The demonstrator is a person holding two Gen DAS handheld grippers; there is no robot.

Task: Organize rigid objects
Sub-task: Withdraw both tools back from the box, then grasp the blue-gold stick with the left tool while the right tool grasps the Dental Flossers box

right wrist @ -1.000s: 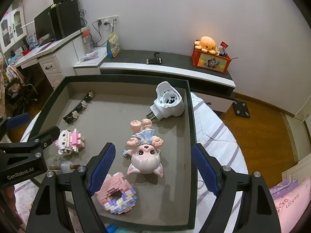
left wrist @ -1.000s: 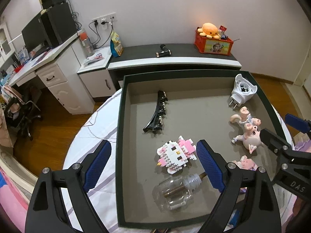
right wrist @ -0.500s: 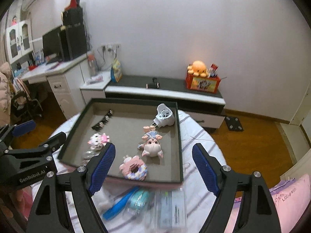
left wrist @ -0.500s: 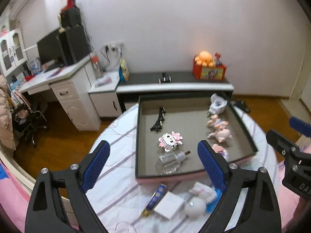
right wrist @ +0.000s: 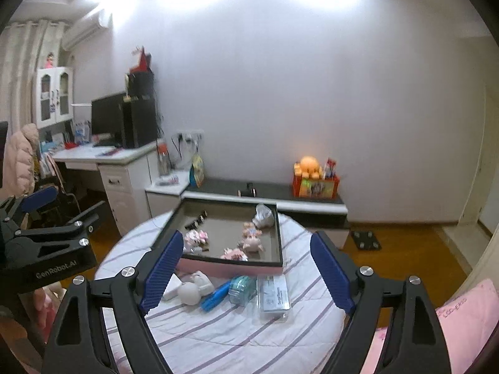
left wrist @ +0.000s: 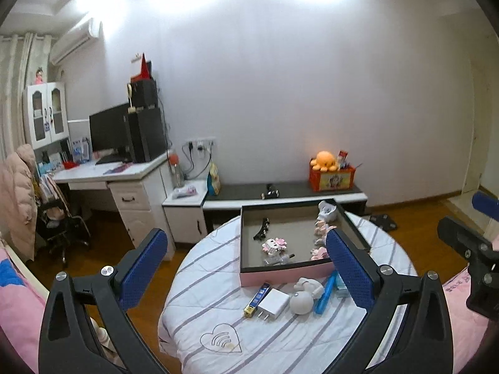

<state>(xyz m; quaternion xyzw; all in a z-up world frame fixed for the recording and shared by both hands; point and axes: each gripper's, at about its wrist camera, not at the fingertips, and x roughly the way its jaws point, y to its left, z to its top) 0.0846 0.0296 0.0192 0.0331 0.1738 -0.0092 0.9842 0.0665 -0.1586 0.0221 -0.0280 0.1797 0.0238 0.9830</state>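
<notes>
The left hand-held gripper (left wrist: 246, 268) hangs well back from the round bench with the striped white-and-lilac cloth (left wrist: 218, 318); its blue-padded jaws are opening, with nothing between them. Farther right on the bench sits the shallow tray with dark rim and pink front wall (left wrist: 280, 275). Inside it, from left, lie a black hair clip (left wrist: 261, 232), a pink-and-white brick-built cat figure (left wrist: 273, 245) and a clear bottle (left wrist: 276, 259) that is hard to make out. The pink pig figurines (right wrist: 253, 240) and white plug-like thing (right wrist: 264, 215) on the tray's right side are partly hidden by the left gripper's right finger. In front of the tray lie a blue-and-yellow narrow box (left wrist: 257, 296), a white charger block (left wrist: 273, 304), a white round-headed figure (left wrist: 304, 296), a blue pen-like tool (left wrist: 324, 293), a teal clear container (right wrist: 242, 290) and a clear flat case (right wrist: 274, 294), blurred. The right hand-held gripper (right wrist: 246, 271) is also opening and empty.
</notes>
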